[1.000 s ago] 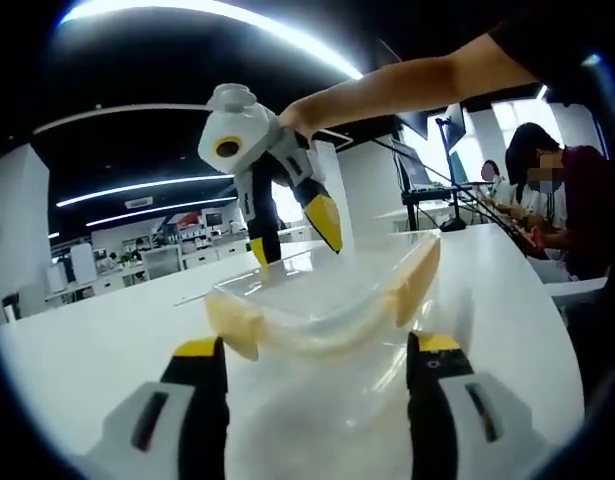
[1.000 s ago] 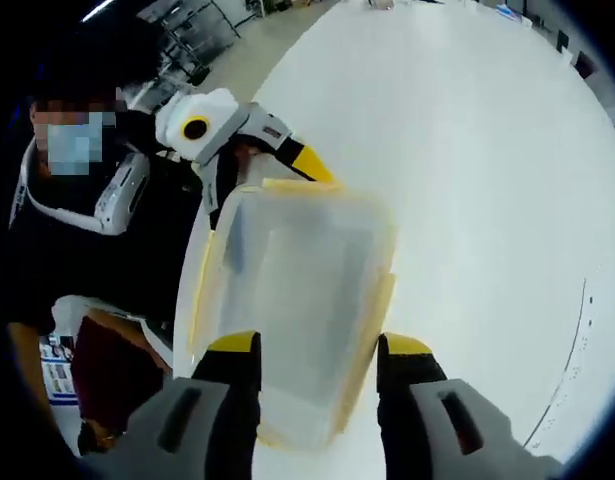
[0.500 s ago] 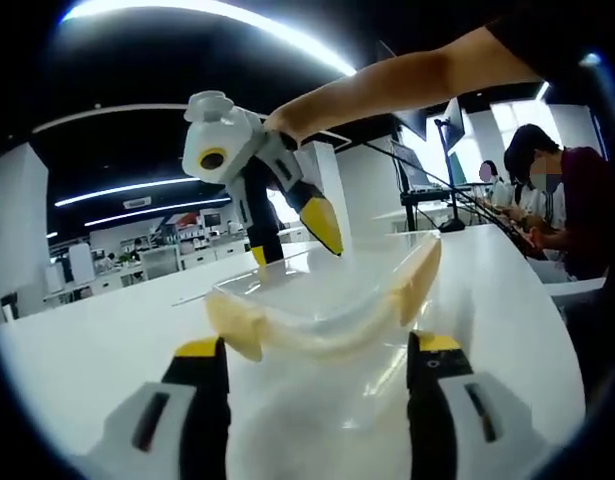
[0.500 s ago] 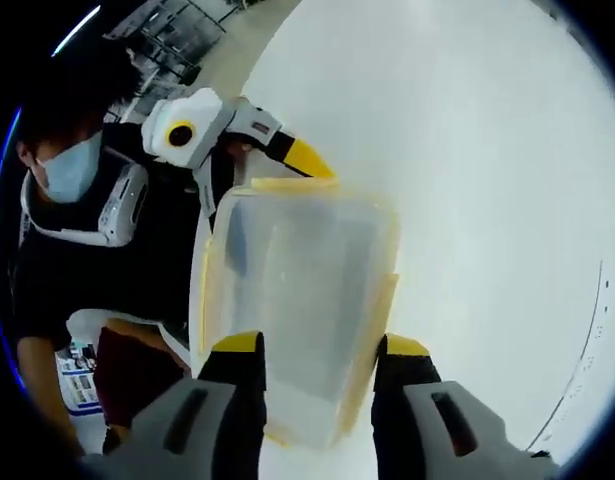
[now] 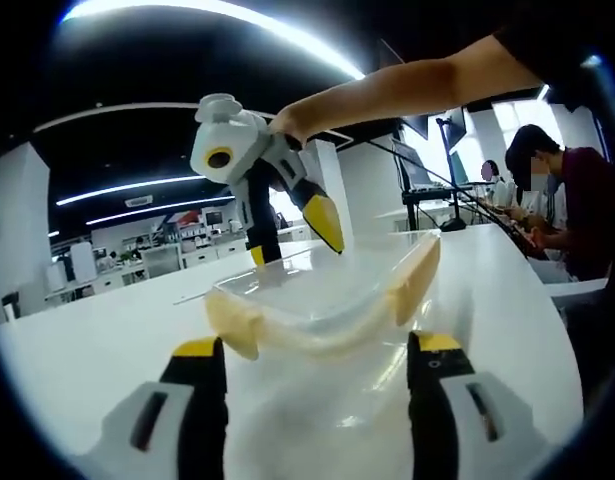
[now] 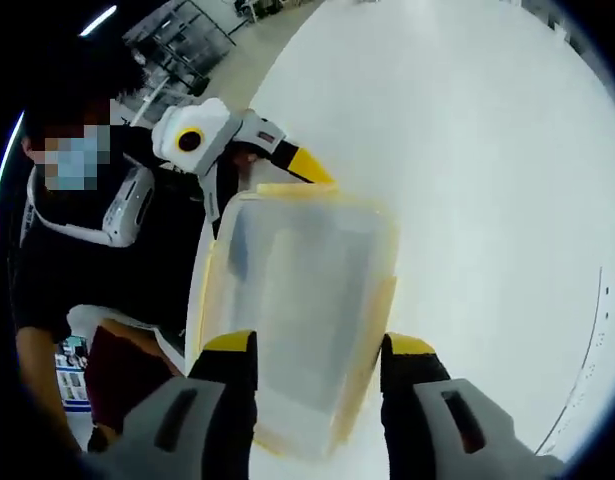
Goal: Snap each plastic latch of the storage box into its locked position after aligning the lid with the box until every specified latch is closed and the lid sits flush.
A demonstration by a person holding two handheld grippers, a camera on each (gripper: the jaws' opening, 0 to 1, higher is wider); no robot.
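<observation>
Box [image 5: 327,300]: one, clear plastic, on a white table [image 5: 97,340], lid [image 6: 302,290] on top. It lies between the two grippers, one at each short end, so its long axis runs from one gripper to the other.

Left gripper [image 5: 315,372]: jaws apart, nothing between them. The near end of the box sits just ahead of the yellow tips and partly in the gap; I cannot tell whether either jaw touches it. In the right gripper view this gripper [image 6: 287,165] shows at the far end of the box, one yellow tip at the lid's edge.

Right gripper [image 6: 312,365]: jaws apart, straddling the near end of the box from above, not closed on it. In the left gripper view it [image 5: 307,215] comes down on the far end with yellow tips pointing at the rim; whether they touch it is unclear.

Latches, pale yellow: in the left gripper view, one at the near end [image 5: 237,325] and one along the right long side [image 5: 415,280], both standing out from the wall and looking unsnapped. In the right gripper view, yellow strips run along both long sides [image 6: 372,315] and the far end; a full count of four is my guess, not certain.

Judgement: each gripper is nearest the latch at its own end; the side latches lie across from both, off the axis of either pair of jaws.

Other: a seated person [image 5: 557,200] at a far desk.
</observation>
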